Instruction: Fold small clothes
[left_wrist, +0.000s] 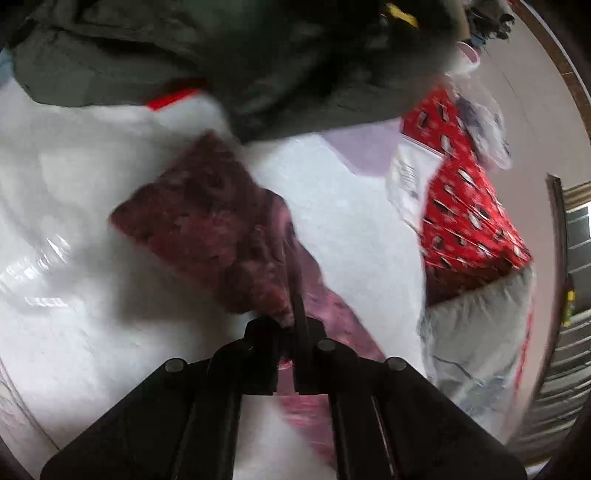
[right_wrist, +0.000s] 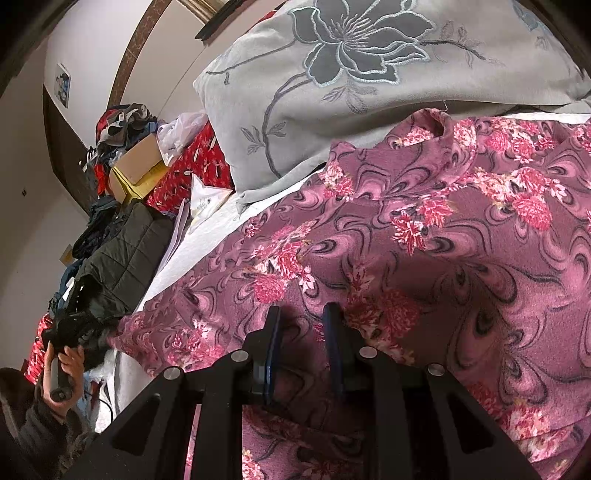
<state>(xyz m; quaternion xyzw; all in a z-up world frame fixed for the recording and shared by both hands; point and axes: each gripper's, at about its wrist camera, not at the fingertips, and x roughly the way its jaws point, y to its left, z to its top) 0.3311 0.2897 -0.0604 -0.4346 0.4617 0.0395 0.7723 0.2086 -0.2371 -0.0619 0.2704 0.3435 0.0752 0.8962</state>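
The pink floral garment (right_wrist: 424, 236) lies spread over the white bed sheet (left_wrist: 92, 295). In the blurred left wrist view, my left gripper (left_wrist: 293, 317) is shut on an edge of this garment (left_wrist: 207, 221), and a dark red flap of it stretches away to the upper left over the sheet. At the lower left of the right wrist view, a person's hand (right_wrist: 62, 365) holds that gripper's handle at the garment's left corner. My right gripper (right_wrist: 303, 321) stands over the middle of the garment, its blue pads (right_wrist: 275, 332) apart. Cloth lies under the gap, with nothing pinched.
A grey pillow with an embroidered flower (right_wrist: 369, 92) lies beyond the garment. A dark padded jacket (right_wrist: 125, 251) sits at the sheet's left side. Red patterned fabric (left_wrist: 472, 221), a cardboard box (right_wrist: 136, 166), papers (right_wrist: 207, 203) and a plastic bag (left_wrist: 480, 350) crowd the edges.
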